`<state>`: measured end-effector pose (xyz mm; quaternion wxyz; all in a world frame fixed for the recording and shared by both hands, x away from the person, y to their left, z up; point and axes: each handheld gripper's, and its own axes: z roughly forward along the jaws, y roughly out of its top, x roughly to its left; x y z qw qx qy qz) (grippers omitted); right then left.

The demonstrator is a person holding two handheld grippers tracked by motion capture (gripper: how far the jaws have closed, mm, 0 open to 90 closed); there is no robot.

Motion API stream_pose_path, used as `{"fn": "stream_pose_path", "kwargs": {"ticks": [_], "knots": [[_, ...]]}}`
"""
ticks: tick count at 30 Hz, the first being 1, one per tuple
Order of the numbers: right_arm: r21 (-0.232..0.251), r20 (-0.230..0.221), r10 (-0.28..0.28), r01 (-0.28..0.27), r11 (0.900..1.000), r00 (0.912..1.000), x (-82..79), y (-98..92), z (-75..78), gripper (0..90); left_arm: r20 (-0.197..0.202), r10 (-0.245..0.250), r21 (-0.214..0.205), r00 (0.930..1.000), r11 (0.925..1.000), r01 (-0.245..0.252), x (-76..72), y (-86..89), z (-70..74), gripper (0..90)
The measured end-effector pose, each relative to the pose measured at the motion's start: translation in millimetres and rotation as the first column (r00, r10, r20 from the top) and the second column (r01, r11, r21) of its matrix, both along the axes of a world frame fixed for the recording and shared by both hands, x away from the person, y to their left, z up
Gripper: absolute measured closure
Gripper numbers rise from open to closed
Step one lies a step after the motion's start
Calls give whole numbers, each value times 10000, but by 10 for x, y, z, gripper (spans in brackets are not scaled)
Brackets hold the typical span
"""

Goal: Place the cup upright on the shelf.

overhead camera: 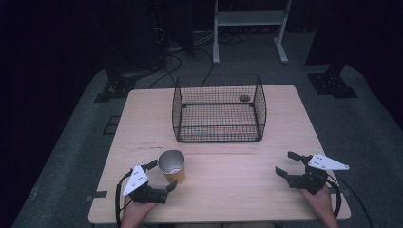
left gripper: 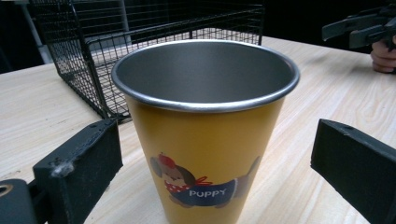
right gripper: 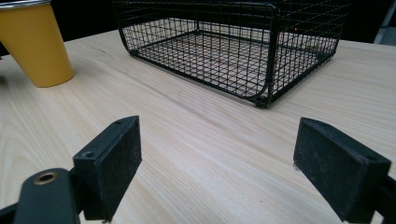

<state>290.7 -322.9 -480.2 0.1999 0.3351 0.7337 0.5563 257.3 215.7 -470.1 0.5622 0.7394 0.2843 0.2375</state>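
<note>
Cup (overhead camera: 172, 166) stands upright on the table (overhead camera: 237, 175), just before the basket (overhead camera: 218, 109), between the left gripper's (overhead camera: 161, 175) wide-open jaws, untouched. Right gripper (overhead camera: 285, 164) gapes empty, well apart.

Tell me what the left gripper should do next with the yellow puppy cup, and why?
Probably close on it. The left gripper is open, and the yellow cup stands upright on the table between its fingers, with a gap on each side. Nothing holds the cup yet, so squeezing gently comes before any lift. The wire basket stands just behind it, and the right gripper is open, off to the side.
</note>
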Motion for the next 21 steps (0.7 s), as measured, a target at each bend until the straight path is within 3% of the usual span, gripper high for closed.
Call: {"fn": "stream_pose_path", "kwargs": {"ticks": [8, 16, 21], "knots": [[-19, -8, 3, -3, 10000, 10000, 0, 3, 0, 141, -165, 34, 126, 9999, 9999, -32, 68, -26, -19, 12], [-13, -28, 20, -20, 10000, 10000, 1, 4, 0, 141, -94, 72, 413, 9999, 9991, -68, 135, -116, -17, 13], [-18, -27, 19, -19, 10000, 10000, 1, 5, 1, 141, -84, 128, 367, 9999, 9992, -125, 162, -146, -6, 13]]}}
